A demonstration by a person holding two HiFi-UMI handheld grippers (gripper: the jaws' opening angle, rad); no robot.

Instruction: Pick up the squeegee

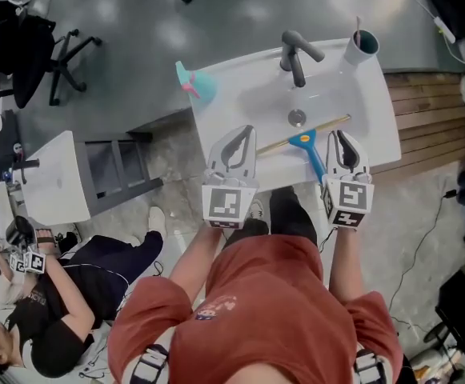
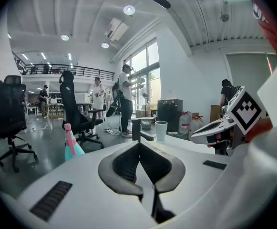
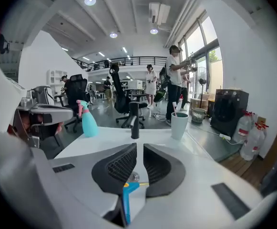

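Past a red shirt at the bottom of the head view, holding both grippers out over the near edge of a white sink. Pressing the left gripper jaws together, tips meeting, with nothing between them. Holding the right gripper jaws only narrowly apart, gripping nothing. Hovering that gripper just beside the squeegee, which is lying flat in the basin: long blade stretching across just in front of the drain, blue handle pointing back toward the person, between the two grippers and nearer the right one. Showing, in the right gripper view, that handle below the slim gap, not pinched by the pads. Standing behind: dark faucet, white cup at the far right corner, teal spray bottle at the far left corner.
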